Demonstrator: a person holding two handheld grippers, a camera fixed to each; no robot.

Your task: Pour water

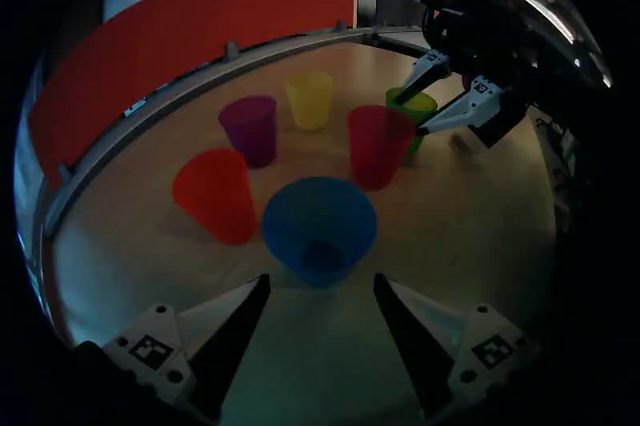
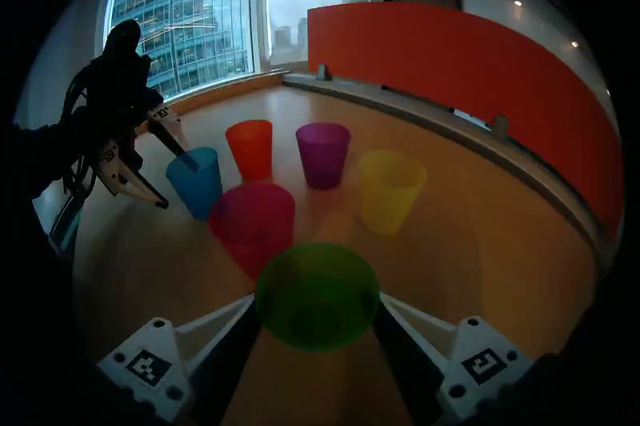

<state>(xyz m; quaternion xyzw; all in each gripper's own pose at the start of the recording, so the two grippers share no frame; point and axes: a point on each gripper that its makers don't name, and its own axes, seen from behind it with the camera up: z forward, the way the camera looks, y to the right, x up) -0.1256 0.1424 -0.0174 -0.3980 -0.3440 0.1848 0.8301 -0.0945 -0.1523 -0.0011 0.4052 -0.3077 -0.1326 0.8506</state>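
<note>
Six translucent plastic cups stand upright on a wooden table [image 1: 472,218]. In the left gripper view a blue cup [image 1: 320,230] stands just ahead of my left gripper [image 1: 320,282], which is open with its fingers reaching toward either side of the cup's base. In the right gripper view a green cup [image 2: 318,294] sits between the open fingers of my right gripper [image 2: 316,306], its rim nearly spanning the gap. The left gripper [image 2: 178,181] shows beside the blue cup [image 2: 194,180], and the right gripper [image 1: 418,113] flanks the green cup [image 1: 412,110]. Whether any cup holds water cannot be told.
Between the two grippers stand an orange cup [image 1: 214,194], a purple cup [image 1: 250,129], a yellow cup [image 1: 310,98] and a crimson cup [image 1: 378,145], close to the green one. A red partition [image 1: 200,34] runs along the table's far edge. Windows [image 2: 192,18] lie behind the left gripper.
</note>
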